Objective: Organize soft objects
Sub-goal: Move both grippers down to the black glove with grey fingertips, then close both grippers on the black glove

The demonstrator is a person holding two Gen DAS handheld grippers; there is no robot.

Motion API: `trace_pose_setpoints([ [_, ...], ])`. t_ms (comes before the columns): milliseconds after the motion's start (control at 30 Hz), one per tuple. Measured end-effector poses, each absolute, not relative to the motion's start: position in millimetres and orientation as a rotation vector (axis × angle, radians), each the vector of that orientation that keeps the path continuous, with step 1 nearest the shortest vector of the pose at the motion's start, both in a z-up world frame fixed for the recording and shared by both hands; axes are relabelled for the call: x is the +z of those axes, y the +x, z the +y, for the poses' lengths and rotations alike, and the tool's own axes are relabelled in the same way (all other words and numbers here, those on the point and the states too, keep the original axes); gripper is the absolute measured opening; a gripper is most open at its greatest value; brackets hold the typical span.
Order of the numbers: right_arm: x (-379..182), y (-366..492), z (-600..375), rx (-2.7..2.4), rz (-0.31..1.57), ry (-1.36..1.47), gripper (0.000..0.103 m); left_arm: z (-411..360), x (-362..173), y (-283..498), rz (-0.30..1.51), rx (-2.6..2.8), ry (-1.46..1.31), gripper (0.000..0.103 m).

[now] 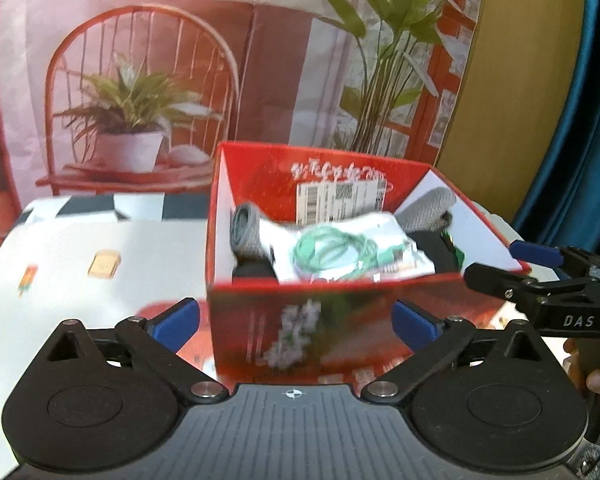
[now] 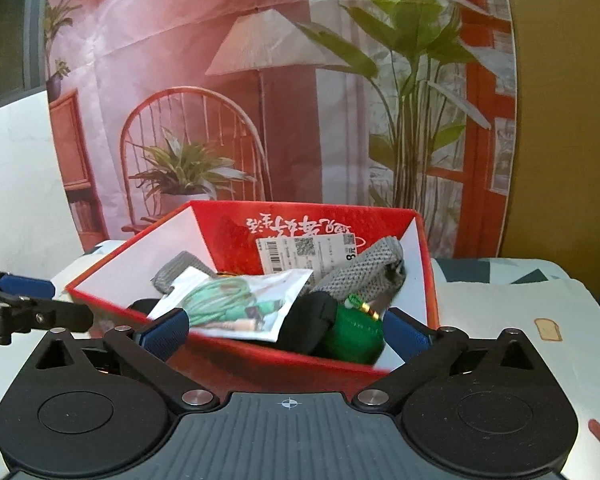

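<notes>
I have both claws spread wide with nothing between the pads: the left gripper (image 1: 296, 318) and the right gripper (image 2: 286, 330) sit just short of the red box (image 1: 332, 320). Inside it lie a clear bag of green cable (image 2: 228, 304), grey knit rolls (image 2: 364, 272) and a green pouch (image 2: 354, 334); a black item beneath is mostly hidden, and motion blur smears the box's print.

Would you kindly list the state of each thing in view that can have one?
Red box: lid off, open at the top, filled.
Clear packet: lies on top of the pile, green cable coiled inside.
Grey knit rolls: rolled up, leaning against the box walls.
Green pouch: tucked in a corner of the box.
Left gripper: jaws wide open, holding nothing.
Right gripper: jaws wide open, holding nothing.
</notes>
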State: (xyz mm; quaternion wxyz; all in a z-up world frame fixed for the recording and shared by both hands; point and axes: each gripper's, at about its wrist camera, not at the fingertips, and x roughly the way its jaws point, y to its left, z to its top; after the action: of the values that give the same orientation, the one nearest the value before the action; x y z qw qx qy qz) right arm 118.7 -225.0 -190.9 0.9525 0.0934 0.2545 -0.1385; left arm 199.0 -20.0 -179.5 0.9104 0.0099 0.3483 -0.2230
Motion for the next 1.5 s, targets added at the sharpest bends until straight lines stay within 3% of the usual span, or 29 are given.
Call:
trace_pose_setpoints([
  [300,-206,80,-192,-0.247,0.508,0.200,0.103,-4,-218,161,0.822,-0.402,-0.022,0.103],
  [767,-263,67,-154,-0.117,0.664,0.193,0.100,10,-271,141,0.971,-0.349,-0.055,0.103],
  [1500,-294,75,-166,-0.116,0.762,0.234,0.103,-12,-281,127,0.907,-0.301,0.128,0.103],
])
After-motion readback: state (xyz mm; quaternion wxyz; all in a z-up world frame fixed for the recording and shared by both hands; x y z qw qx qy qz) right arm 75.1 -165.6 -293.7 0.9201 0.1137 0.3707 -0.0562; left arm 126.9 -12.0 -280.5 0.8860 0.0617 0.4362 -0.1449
